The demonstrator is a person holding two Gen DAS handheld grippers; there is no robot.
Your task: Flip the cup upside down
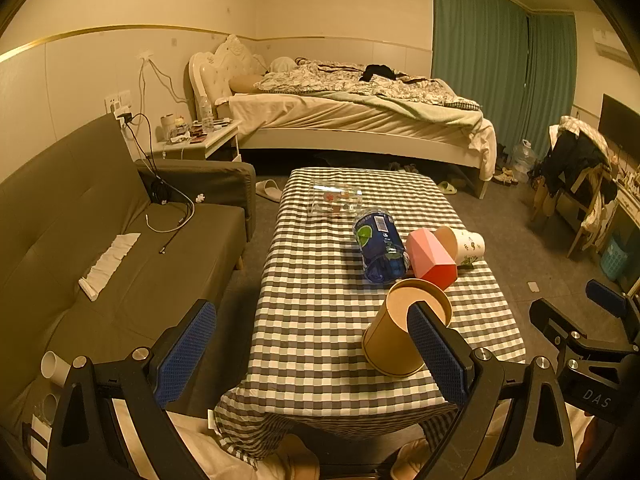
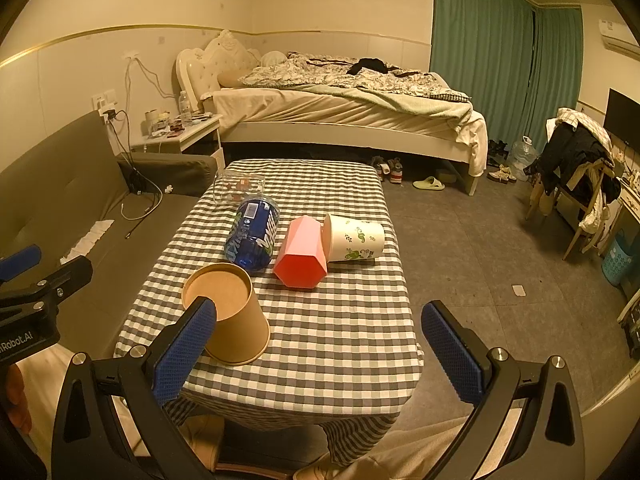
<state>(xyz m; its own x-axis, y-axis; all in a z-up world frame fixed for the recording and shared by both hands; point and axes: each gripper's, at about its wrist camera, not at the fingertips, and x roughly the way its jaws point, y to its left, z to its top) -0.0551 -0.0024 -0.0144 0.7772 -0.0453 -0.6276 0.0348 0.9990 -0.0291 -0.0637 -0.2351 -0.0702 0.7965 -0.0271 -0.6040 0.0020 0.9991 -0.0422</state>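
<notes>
Fingers of both grippers spread wide, gripping nothing, above the near end of the checkered bench (image 2: 340, 336).

Left gripper (image 1: 312, 354) fingers (image 1: 438, 354) parted, one blue pad overlapping the brown paper cup (image 1: 394, 342) in view, contact impossible to judge; right gripper (image 2: 320, 354) fingers (image 2: 184, 354) equally apart, one pad in front of the same cup (image 2: 240, 320). Brown cup standing upside down, wide mouth on the cloth, closed base up. Just beyond, lying on their sides in a row: blue bottle (image 2: 254, 236), pink faceted cup (image 2: 302, 254), white floral cup (image 2: 354, 238), the last two touching. Farther back a clear glass container (image 2: 236, 190). Sofa (image 1: 80, 248) to the left, bed (image 1: 360, 116) behind.
</notes>
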